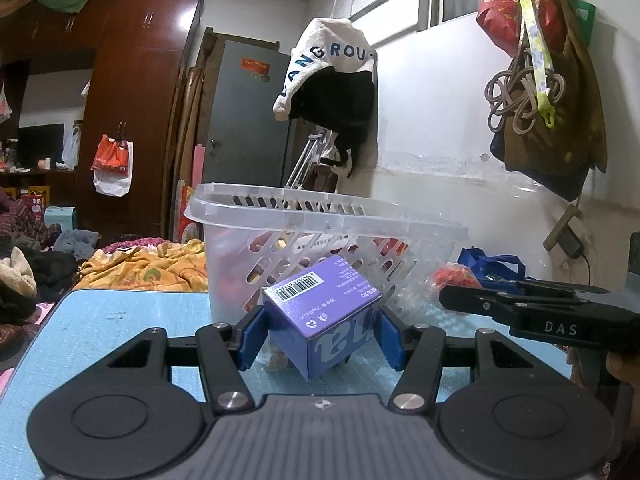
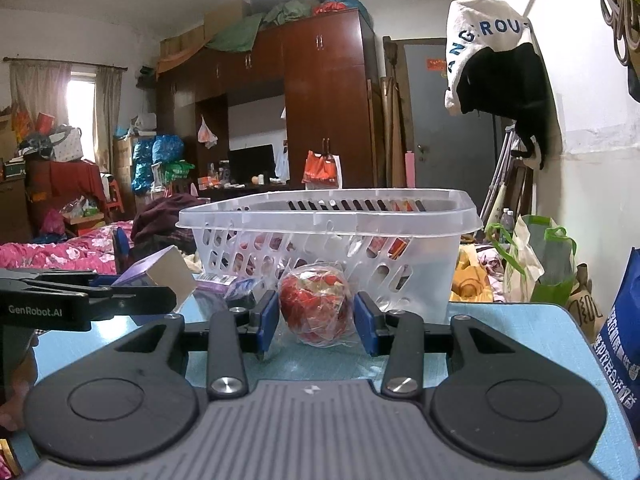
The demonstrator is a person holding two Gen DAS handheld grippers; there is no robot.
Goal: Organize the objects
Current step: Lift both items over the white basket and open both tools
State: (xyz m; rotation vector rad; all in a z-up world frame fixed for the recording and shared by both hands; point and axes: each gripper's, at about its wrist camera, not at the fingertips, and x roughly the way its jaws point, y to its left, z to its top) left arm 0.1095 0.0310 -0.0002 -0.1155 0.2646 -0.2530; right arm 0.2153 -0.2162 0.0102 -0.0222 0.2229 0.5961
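My left gripper is shut on a purple box with a barcode, held tilted above the blue table top, just in front of a clear plastic basket. My right gripper is open around a red item wrapped in clear plastic that rests on the table; its blue pads stand a little off each side. The basket is right behind it and holds several packets. The left gripper and purple box show at the left of the right wrist view.
The right gripper's arm shows at the right of the left wrist view, near the red wrapped item. A blue bag stands at the table's right edge. A bed with bedding lies beyond the table. Bags hang on the wall.
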